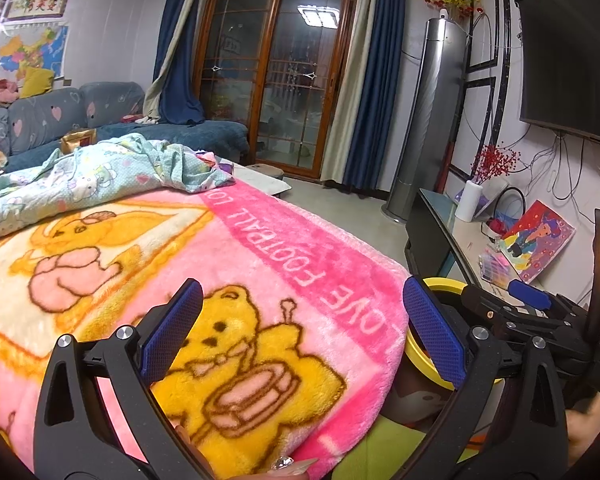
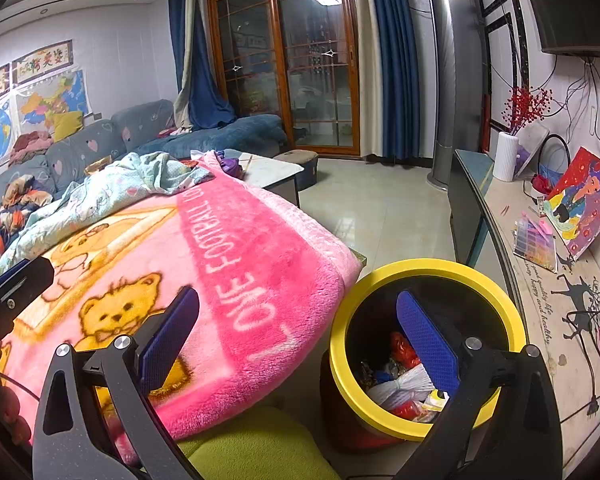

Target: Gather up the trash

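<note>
Right gripper (image 2: 298,334) jaws spread wide, empty; right finger hangs over mouth of yellow-rimmed bin (image 2: 428,268), left finger over pink blanket (image 2: 260,248). Bin on floor just beside blanket edge, holds trash (image 2: 400,388): white wad, red scraps. Left gripper (image 1: 302,330) also wide, empty, above blanket; bin rim just beyond its right finger.

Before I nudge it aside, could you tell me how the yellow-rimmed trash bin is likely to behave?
The trash bin looks tall with a wide rim, so a high push may tip it. It holds mostly wrappers, so it is probably light and may slide on the glossy tiled floor.
</note>
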`<state>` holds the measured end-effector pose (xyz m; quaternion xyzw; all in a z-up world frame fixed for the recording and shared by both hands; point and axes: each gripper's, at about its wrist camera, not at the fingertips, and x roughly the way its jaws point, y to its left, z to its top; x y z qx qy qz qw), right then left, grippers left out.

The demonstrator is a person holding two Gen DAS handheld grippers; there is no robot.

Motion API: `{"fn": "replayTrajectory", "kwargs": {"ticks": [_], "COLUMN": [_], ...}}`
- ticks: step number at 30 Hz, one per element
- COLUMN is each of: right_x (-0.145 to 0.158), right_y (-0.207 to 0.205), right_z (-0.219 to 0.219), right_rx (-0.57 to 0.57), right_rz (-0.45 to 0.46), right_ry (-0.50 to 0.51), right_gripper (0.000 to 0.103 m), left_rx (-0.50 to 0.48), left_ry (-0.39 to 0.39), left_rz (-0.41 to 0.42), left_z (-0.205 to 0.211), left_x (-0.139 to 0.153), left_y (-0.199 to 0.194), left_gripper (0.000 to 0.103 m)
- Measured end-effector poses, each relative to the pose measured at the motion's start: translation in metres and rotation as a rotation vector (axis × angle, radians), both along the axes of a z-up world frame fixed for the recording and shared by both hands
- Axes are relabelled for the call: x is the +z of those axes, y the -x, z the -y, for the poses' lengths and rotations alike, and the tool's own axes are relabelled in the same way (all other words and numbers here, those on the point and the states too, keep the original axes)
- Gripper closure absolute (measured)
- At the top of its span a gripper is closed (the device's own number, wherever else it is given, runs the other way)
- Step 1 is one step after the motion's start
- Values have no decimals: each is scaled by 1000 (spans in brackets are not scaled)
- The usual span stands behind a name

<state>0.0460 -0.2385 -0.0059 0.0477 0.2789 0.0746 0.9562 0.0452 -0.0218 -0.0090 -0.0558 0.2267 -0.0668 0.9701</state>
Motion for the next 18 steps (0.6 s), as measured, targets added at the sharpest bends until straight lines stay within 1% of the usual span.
{"fn": "replayTrajectory", "kwargs": {"ticks": [18], "right_x": [-1], "right_y": [-1], "right_z": [1], "right_rx": [2], "right_rz": [-4], "right_ry": [0], "right_gripper": [7], "left_rx": [0], "left_ry": [2], "left_rz": [0], "left_z": [-1], "left_x": [0], "left_y": [0], "left_gripper": [11]}}
